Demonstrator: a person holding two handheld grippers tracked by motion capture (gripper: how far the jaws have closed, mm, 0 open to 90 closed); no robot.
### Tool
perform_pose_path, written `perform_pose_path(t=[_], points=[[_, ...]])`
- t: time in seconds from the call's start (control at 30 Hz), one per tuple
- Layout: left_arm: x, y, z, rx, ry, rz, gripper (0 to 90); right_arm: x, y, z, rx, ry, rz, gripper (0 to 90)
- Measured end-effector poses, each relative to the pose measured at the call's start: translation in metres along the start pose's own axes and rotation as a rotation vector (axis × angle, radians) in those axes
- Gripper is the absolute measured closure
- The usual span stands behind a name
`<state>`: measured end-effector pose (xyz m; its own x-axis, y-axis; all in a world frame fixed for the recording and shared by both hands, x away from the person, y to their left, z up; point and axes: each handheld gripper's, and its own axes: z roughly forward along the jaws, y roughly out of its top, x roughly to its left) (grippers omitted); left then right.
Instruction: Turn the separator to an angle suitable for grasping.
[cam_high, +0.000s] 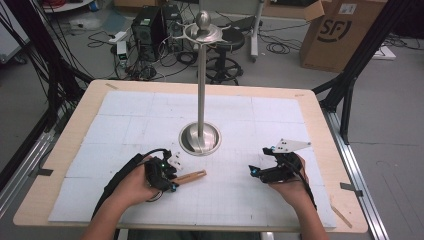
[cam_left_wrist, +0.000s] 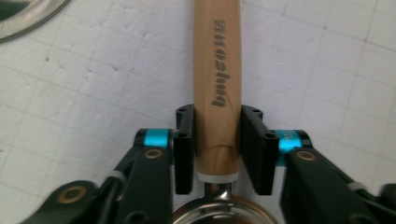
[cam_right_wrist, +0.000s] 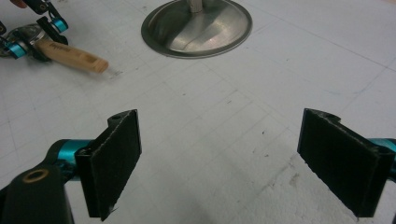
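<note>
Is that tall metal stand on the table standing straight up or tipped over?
Upright. The metal stand rises straight from its round base, which sits flat on the table.

Only the tall metal stand interrupts the open white mat mid-table.

A light wooden handle with dark lettering, joined to what seems a metal head, lies above the white mat.
</note>
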<state>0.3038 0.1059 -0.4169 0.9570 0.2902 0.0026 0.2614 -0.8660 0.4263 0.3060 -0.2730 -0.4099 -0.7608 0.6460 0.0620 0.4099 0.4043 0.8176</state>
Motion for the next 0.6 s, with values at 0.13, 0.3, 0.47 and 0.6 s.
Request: perform_pose_path(t=[0.13,0.3,0.47,0.6], points=[[0.0,-0.004,-0.001,-0.027,0.001,0.005,68.6,0.0,0.0,0.001,0.002,0.002,0.003,12.2],[0.001,-0.008,-0.002,-0.06,-0.012,0.008,68.6,-0.002,0.0,0.0,-0.005,0.004,0.003,12.4],[0.002,-0.009,-0.008,-0.106,-0.017,0.015,68.7,-0.002,0.0,-0.001,-0.003,0.005,0.008,13.2],[0.004,-0.01,-0.016,-0.149,-0.023,0.011,68.7,-0.002,-0.001,-0.002,-0.003,0.003,0.008,13.2]])
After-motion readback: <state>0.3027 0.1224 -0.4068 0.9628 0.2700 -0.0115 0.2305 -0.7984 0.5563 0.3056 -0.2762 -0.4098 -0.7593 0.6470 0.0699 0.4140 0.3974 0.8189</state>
